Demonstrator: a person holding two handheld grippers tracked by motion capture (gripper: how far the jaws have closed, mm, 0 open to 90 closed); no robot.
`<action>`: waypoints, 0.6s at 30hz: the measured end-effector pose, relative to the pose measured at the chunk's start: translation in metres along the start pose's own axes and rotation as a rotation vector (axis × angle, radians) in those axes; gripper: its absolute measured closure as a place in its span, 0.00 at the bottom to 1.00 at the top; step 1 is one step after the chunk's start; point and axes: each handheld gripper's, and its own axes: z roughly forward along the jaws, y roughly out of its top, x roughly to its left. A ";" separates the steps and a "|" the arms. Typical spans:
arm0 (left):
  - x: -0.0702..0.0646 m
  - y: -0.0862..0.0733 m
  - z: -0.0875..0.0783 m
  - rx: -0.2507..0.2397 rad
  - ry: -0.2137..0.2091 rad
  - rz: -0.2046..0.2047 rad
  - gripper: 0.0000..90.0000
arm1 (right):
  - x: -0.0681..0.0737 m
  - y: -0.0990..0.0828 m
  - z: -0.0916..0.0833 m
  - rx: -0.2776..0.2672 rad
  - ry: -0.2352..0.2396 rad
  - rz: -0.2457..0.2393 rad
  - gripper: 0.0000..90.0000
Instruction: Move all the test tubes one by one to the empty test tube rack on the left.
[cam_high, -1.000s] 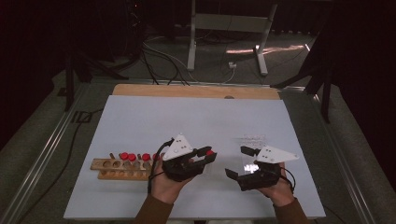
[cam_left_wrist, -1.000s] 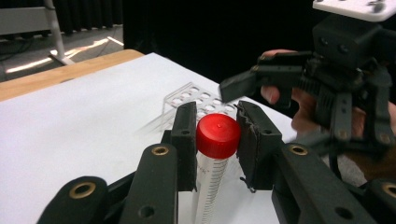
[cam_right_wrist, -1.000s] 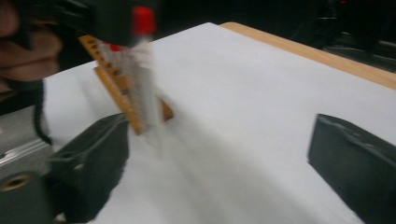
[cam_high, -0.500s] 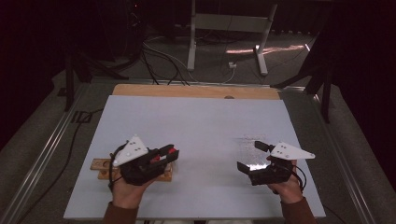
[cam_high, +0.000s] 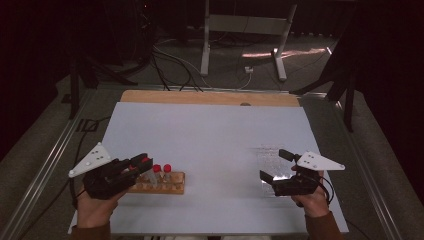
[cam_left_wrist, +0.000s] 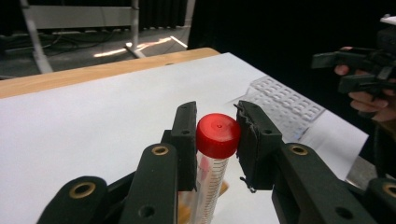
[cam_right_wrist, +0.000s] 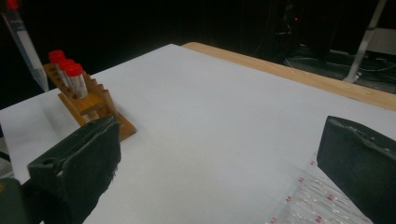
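Left gripper (cam_left_wrist: 215, 140) is clamped on a clear plastic tube with a red screw cap (cam_left_wrist: 217, 135) – the pads squeeze it just under the cap. The tube has printed graduation marks down its side, way too small to read, and its lower end is cut off at the frame edge. In the high view the left gripper (cam_high: 142, 162) holds it above the left end of the light wooden tube rack (cam_high: 167, 183), where 2 more red-capped tubes (cam_high: 161, 169) stand. Right gripper (cam_right_wrist: 219, 158) is wide open with nothing between its jaws, hovering over a clear plastic blister tray (cam_right_wrist: 322, 200) – there's tiny red lettering along the pockets, unreadable. White table sheet (cam_high: 210, 135) is blank, no writing anywhere.
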 end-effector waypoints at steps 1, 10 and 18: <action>0.003 -0.001 -0.002 -0.003 0.006 -0.007 0.79 | -0.001 0.000 -0.001 -0.003 -0.001 0.001 0.00; 0.018 -0.005 -0.019 -0.003 0.118 -0.020 0.79 | -0.003 0.000 -0.002 -0.010 -0.004 0.004 0.00; 0.027 -0.012 -0.022 -0.058 0.205 -0.016 0.79 | -0.003 0.000 -0.004 -0.018 0.000 0.005 0.00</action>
